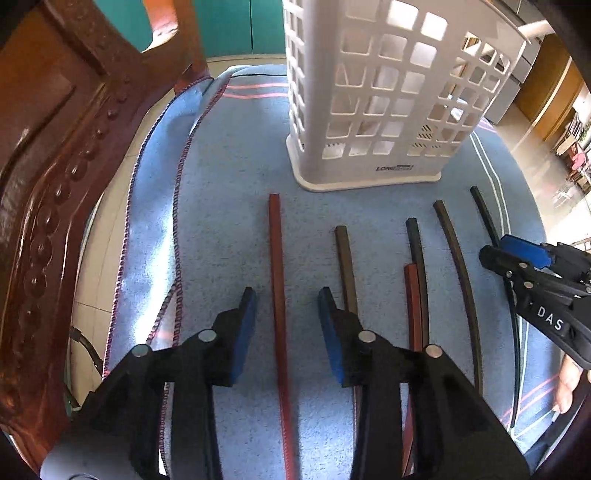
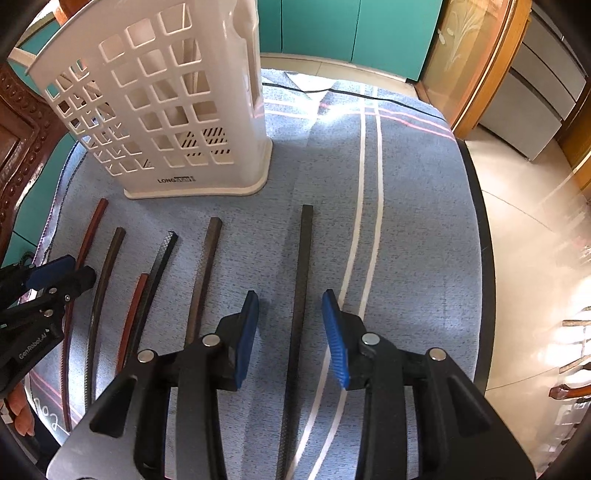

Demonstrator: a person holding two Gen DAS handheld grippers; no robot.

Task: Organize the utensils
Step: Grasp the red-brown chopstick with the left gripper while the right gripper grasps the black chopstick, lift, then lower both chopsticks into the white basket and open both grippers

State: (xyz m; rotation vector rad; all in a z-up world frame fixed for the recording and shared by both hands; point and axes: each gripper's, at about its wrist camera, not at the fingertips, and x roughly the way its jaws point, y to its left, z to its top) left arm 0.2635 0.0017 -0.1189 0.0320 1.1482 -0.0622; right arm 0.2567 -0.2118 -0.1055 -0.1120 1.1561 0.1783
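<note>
Several chopsticks lie side by side on a blue cloth (image 1: pixel 229 177), in front of a white perforated utensil basket (image 1: pixel 369 110) (image 2: pixel 166 110). My left gripper (image 1: pixel 287 295) is open, its blue pads on either side of a long red chopstick (image 1: pixel 276 258) and clear of it. My right gripper (image 2: pixel 290 297) is open the same way around a long black chopstick (image 2: pixel 303 258), with a gap on both sides. Between the two lie brown (image 1: pixel 345 266), black (image 1: pixel 417 247) and short red (image 1: pixel 412 302) sticks. Each gripper shows at the edge of the other's view.
A carved dark wooden chair back (image 1: pixel 55 184) rises close on the left. The cloth's right edge (image 2: pixel 476 221) drops to a tiled floor (image 2: pixel 528 240). Teal cabinets (image 2: pixel 332 26) stand behind the table. A person's fingers (image 1: pixel 565 387) show at the lower right.
</note>
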